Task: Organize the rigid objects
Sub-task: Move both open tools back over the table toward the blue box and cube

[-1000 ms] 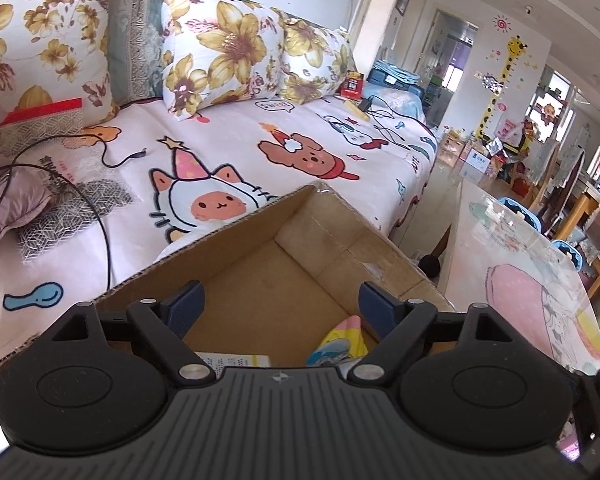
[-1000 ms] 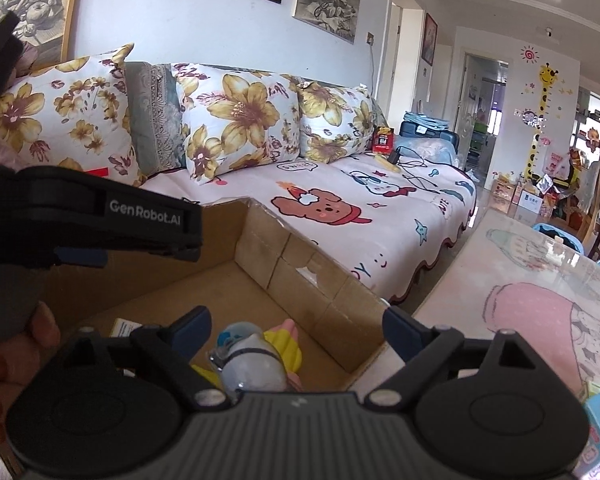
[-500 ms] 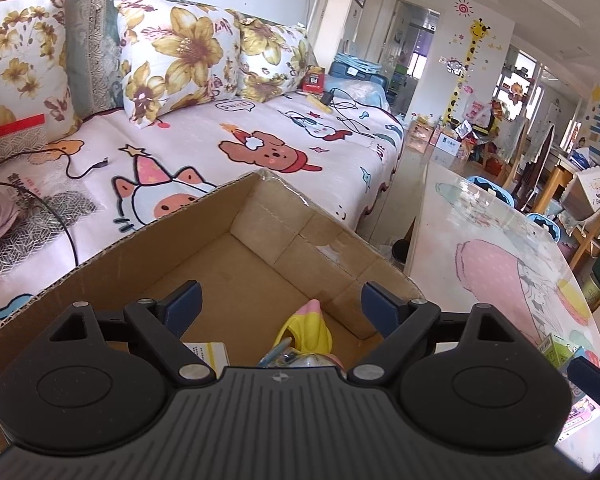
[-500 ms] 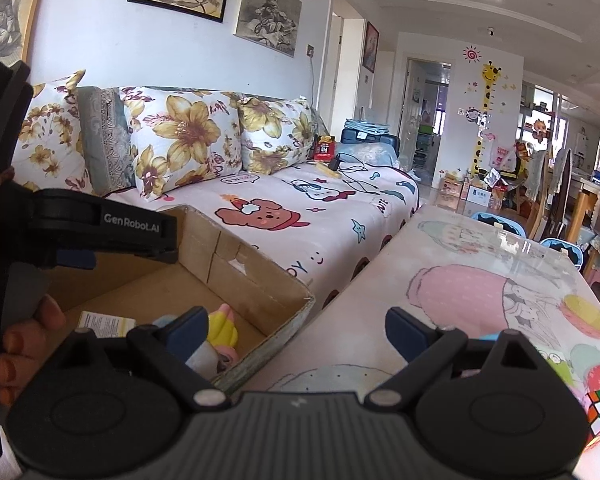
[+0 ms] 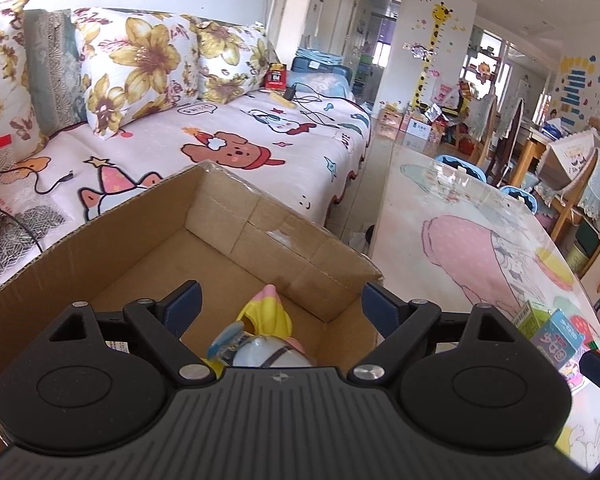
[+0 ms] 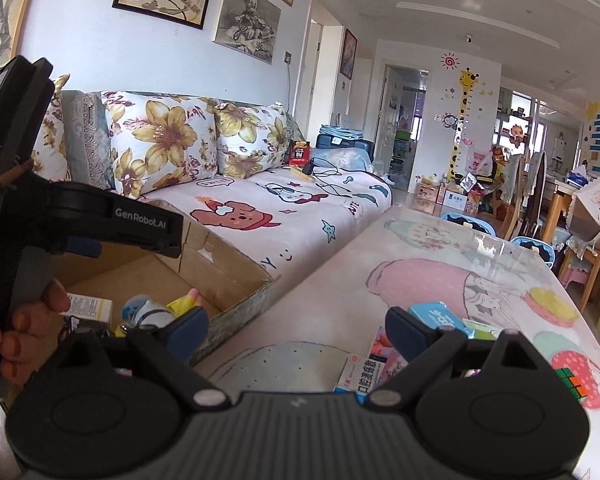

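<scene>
Surveying from largest to smallest: the sofa runs along the wall, and the table with its glossy printed cover stands beside it. The cardboard box sits at the table's near end, open at the top. Inside it lie a yellow toy, a round white-and-blue toy touching it, and a small white carton near the box's left wall.

My left gripper hangs over the box, fingers spread wide, gripping nothing. My right gripper points across the table, fingers equally wide apart and likewise empty.

The items not yet boxed lie on the table ahead of my right gripper: a white-and-blue medicine box lying flat, a teal carton just behind my right finger, and a Rubik's cube off to the right, well apart from the cartons.

Handling judgement: the cartons are light, thin card, stiff along the edges but liable to dent across the broad faces. I would grip the medicine box across its narrow sides with moderate squeeze. The table cover looks slick, so a flat carton may skate away when nudged. The cube is rigid; I would grip it on two opposite faces, squarely, so the layers cannot twist.
</scene>
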`<action>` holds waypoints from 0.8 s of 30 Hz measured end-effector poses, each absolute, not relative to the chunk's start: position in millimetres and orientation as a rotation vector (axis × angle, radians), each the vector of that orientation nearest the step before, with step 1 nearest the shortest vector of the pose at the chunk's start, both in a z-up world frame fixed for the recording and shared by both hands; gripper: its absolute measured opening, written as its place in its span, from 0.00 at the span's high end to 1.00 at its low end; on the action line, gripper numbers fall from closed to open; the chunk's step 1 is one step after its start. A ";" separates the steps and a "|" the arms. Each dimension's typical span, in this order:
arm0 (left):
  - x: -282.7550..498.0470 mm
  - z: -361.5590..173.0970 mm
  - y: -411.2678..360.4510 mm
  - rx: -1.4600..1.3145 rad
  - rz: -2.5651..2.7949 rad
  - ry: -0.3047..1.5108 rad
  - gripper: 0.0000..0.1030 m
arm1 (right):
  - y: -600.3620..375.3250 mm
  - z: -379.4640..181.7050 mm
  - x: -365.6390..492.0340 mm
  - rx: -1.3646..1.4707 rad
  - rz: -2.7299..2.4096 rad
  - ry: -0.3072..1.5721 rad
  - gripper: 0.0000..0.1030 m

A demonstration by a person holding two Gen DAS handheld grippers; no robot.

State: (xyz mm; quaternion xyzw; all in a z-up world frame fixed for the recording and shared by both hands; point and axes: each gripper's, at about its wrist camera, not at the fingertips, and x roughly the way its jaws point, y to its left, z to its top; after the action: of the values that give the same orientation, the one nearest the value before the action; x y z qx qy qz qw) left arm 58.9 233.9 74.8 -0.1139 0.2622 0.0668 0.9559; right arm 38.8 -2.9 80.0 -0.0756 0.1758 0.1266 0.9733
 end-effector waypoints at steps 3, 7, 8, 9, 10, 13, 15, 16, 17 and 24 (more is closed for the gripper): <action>60.6 73.9 231.6 -0.211 0.119 0.534 0.00 | -8.9 77.7 36.2 -0.143 0.245 0.358 0.08; 62.2 71.9 229.6 -0.185 0.097 0.538 0.00 | -16.5 75.8 33.2 -0.134 0.231 0.360 0.08; 62.4 71.5 229.3 -0.179 0.092 0.539 0.00 | -19.2 74.6 31.3 -0.133 0.226 0.361 0.08; 62.6 71.0 228.7 -0.172 0.087 0.540 0.00 | -21.4 74.4 30.9 -0.130 0.222 0.362 0.08; 62.5 70.6 228.1 -0.165 0.081 0.541 0.00 | -23.5 74.4 30.7 -0.126 0.217 0.363 0.08; 63.8 69.6 227.3 -0.144 0.067 0.541 0.00 | -32.0 73.5 27.9 -0.112 0.205 0.361 0.08; 65.1 69.0 226.3 -0.131 0.057 0.543 0.00 | -36.6 72.5 26.9 -0.106 0.196 0.362 0.08; 65.8 68.7 225.6 -0.125 0.052 0.543 0.00 | -39.0 71.8 26.5 -0.103 0.192 0.363 0.08; 66.2 68.4 224.8 -0.119 0.048 0.543 0.00 | -41.7 71.0 25.9 -0.100 0.188 0.365 0.08; 69.4 66.3 215.3 -0.071 0.004 0.545 0.00 | -61.3 66.7 22.5 -0.079 0.151 0.374 0.08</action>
State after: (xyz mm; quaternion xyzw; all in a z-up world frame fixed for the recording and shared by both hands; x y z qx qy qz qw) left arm 69.4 215.3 66.3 -0.0353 0.2691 0.0018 0.9625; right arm 22.5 -61.3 66.7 -0.0392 0.1858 0.0751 0.9789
